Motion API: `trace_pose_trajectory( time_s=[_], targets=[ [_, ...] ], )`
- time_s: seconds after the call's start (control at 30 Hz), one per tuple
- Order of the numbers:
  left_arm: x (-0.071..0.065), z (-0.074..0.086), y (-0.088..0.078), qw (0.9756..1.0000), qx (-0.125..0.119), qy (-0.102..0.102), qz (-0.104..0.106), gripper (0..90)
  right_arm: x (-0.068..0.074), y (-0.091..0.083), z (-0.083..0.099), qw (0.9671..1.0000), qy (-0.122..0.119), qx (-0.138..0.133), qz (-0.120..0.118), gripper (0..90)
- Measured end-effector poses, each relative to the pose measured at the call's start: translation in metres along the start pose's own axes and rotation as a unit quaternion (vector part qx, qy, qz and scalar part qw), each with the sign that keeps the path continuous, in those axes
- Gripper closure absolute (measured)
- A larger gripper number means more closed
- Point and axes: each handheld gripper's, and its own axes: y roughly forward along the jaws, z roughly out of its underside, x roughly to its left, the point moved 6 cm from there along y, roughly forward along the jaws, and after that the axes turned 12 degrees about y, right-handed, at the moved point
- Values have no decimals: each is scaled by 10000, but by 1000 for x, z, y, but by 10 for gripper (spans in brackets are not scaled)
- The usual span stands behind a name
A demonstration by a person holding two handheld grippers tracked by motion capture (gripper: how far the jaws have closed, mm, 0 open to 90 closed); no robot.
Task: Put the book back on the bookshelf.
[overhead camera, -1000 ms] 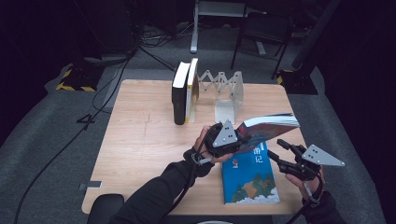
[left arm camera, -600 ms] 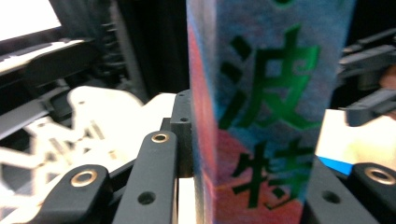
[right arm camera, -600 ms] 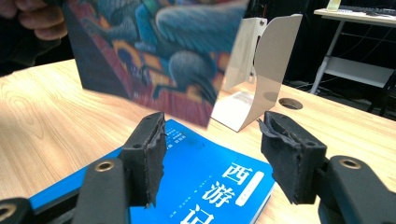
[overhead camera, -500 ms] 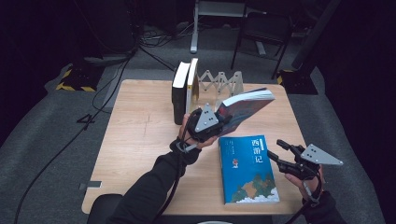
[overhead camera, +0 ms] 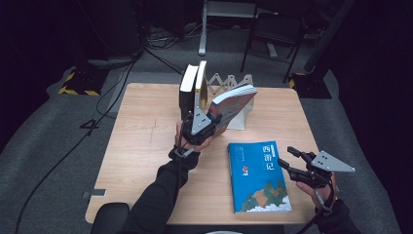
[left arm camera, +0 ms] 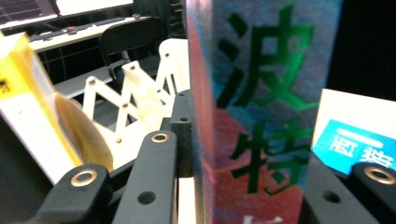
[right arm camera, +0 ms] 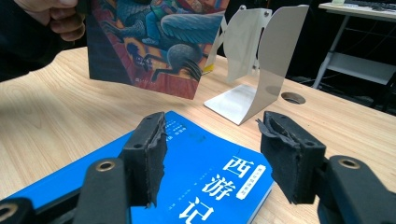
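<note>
Gripping book [left arm camera: 261, 116] "波特" in left tongs [overhead camera: 207, 122] | blue book [overhead camera: 258, 175] "西游记"

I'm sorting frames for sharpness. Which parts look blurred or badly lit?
Left gripper view: the held book is soft, its green characters smeared; the yellow book glares. Right gripper view: the blue book is fairly sharp. High view: the table is lit, the surrounding floor dark.
</note>
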Motion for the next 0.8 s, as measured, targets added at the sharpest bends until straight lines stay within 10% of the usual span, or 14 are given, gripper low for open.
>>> trace_pose_trajectory(
  time_s=[0.8],
  targets=[
    [13, 52, -10, 9906, -95, -1147, -742, 735, 3, 3, 4, 9999, -147, 47, -24, 416]
  ],
)
